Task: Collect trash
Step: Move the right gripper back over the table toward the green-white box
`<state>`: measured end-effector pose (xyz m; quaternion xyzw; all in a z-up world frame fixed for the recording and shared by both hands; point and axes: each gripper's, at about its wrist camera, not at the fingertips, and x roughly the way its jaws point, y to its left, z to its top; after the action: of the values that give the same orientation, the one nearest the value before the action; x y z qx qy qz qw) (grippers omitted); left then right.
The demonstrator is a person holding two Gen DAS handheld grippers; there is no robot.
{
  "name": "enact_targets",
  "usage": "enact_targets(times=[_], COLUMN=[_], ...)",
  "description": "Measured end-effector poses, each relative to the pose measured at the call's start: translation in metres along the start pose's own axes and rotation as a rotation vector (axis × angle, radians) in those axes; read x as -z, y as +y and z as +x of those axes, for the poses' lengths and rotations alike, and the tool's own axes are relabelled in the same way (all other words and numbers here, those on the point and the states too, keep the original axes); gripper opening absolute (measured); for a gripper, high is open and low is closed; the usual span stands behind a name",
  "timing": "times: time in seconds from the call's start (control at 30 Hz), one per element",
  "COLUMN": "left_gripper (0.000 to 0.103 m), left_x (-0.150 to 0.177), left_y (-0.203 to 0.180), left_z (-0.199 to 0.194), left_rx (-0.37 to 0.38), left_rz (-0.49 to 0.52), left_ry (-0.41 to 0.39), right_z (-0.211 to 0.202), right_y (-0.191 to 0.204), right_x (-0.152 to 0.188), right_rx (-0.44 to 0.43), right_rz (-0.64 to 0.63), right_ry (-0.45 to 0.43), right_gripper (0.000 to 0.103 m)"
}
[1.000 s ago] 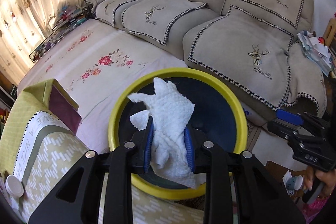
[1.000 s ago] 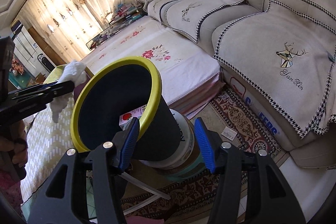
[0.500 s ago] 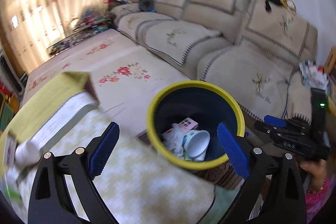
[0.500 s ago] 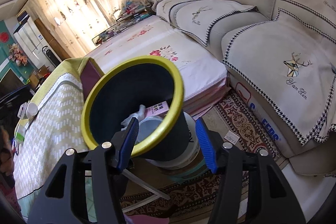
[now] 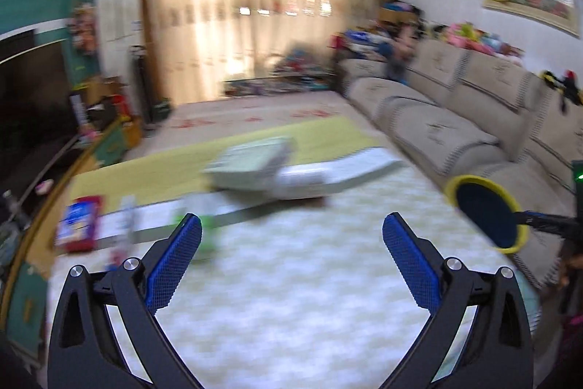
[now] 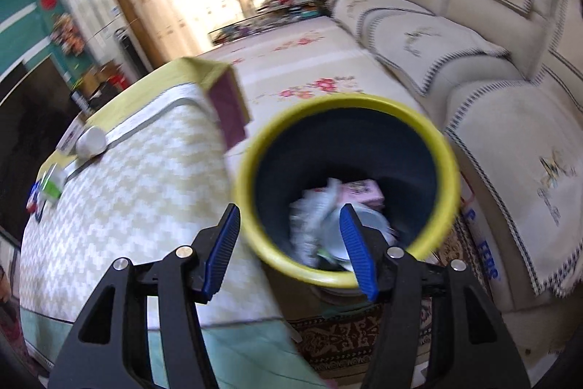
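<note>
Holds the yellow-rimmed bin (image 6: 448,177) with the right tongs (image 6: 289,210), half open, one pad outside the wall and one inside, the near rim at 6 o'clock pinched between. Shows a white tissue (image 6: 313,206) and other trash lying at the bottom. Has just been opening the left tongs (image 5: 291,217) very wide, with nothing between the pads, above the table (image 5: 309,298). Sees, through much blur, a red packet (image 5: 78,223) at 9 o'clock and something green (image 5: 207,225) just beside the left pad; cannot tell what else is trash. Could tip the bin and spill it, since only one edge is pinched and it leans. Could also knock things off the table by reaching too fast.
</note>
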<state>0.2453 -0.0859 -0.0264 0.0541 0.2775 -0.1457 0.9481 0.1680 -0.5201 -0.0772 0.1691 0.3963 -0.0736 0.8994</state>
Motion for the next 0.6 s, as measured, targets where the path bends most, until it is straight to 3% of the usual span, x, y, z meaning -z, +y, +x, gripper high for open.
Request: enact_targets(times=[0.27, 0.5, 0.6], left_gripper=[0.098, 0.098, 0.098], left_x=[0.043, 0.059, 0.058], left_y=[0.111, 0.151, 0.151], left_z=[0.009, 0.017, 0.009], left_rx=[-0.143, -0.148, -0.165], left_rz=[-0.158, -0.274, -0.299], left_ry=[-0.035, -0.035, -0.055], right_z=[0.03, 0.058, 0.071], right_y=[0.123, 0.233, 0.275], right_x=[-0.033, -0.054, -0.064], right_rx=[-0.137, -0.21, -0.311], right_rz=[-0.218, -0.419, -0.483], right_ry=[0.038, 0.048, 0.063], right_gripper=[0.056, 0.058, 0.062])
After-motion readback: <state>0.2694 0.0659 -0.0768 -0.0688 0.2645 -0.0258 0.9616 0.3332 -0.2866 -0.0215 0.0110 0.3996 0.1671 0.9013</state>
